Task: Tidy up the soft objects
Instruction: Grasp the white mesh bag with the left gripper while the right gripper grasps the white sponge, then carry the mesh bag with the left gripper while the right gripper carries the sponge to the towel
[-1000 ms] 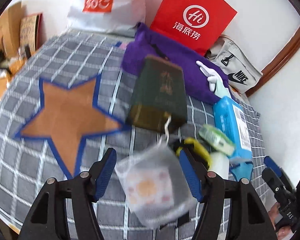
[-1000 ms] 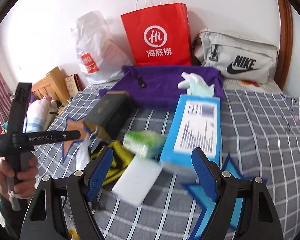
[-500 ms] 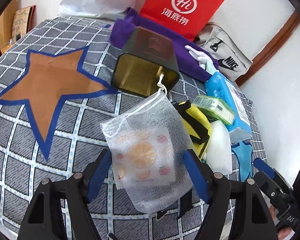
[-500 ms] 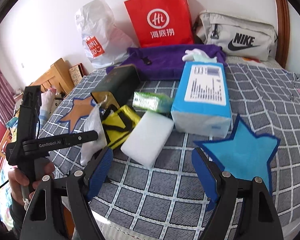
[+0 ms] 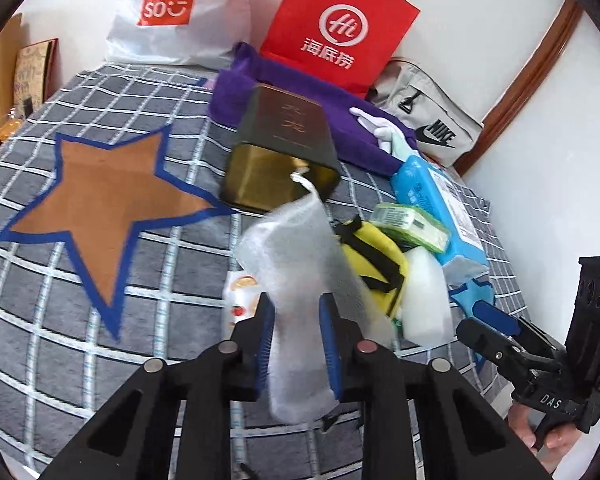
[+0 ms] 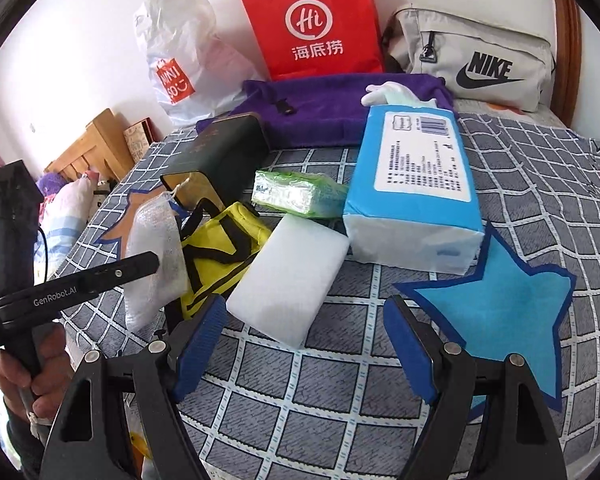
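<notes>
A white mesh pouch with an orange-printed item inside stands bunched between my left gripper's blue pads. Its jaws are closing and they pinch the mesh. The right wrist view shows the same pouch hanging at the left gripper's tip. My right gripper hangs open over the checked bed cover, just in front of a white sponge, with nothing between its fingers. Beside the sponge lie a yellow pouch with black straps, a green tissue pack and a big blue tissue pack.
A dark tin box lies on its side behind the pouch. The cover has an orange star and a blue star. At the back are a purple cloth, a white glove, a red paper bag, a white plastic bag and a grey Nike bag.
The left jaws have come together on the mesh pouch, squeezing it narrow. The right gripper has sunk toward the bed, still open.
</notes>
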Demonstrator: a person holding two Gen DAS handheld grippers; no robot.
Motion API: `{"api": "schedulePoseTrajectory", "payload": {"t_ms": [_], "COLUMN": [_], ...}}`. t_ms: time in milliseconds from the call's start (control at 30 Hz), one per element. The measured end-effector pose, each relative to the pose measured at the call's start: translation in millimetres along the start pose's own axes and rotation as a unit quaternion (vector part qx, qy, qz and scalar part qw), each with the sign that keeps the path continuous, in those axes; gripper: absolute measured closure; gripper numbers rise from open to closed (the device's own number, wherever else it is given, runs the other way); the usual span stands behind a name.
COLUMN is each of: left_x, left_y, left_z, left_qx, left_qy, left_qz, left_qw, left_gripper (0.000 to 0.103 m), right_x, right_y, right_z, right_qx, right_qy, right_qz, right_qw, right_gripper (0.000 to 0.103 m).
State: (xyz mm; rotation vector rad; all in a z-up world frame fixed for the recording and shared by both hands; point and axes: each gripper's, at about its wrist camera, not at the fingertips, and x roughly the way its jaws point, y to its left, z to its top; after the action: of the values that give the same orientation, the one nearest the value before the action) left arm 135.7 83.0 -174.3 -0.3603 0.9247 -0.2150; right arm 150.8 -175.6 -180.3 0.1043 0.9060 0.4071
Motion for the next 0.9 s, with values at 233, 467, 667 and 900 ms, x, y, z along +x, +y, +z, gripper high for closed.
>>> {"api": "schedulePoseTrajectory", "payload": {"t_ms": [233, 467, 667, 900], "left_x": [-11.4, -13.3, -15.8, -8.0], "left_y": [21.7, 25.1, 40.0, 52.8], "left_z": [3.4, 0.3, 0.5, -1.6], "left_qx": [-0.021, -0.022, -0.031, -0.049], "left_qy": [-0.017, -0.02, -0.01, 0.002], "left_qz": [0.002, 0.002, 0.01, 0.057], "left_qw": [0.9996, 0.9995, 0.9994, 0.9972], "left_gripper": [0.093, 0.093, 0.093, 0.093], "right_x": [11.4, 37.0, 39.3, -7.8], "right_y": [4.5, 16.5, 21.5, 19.2], "right_z": [3.9, 6.2, 2.9, -16.7], "right_qx": [0.009, 0.004, -0.016, -0.073], "right_qy": [0.005, 0.022, 0.04, 0.037], "right_qz": [-0.006, -0.035, -0.023, -0.03], "right_qw": [1.0, 0.999, 0.999, 0.996], "right_gripper": [0.023, 0.025, 0.044, 0.044]}}
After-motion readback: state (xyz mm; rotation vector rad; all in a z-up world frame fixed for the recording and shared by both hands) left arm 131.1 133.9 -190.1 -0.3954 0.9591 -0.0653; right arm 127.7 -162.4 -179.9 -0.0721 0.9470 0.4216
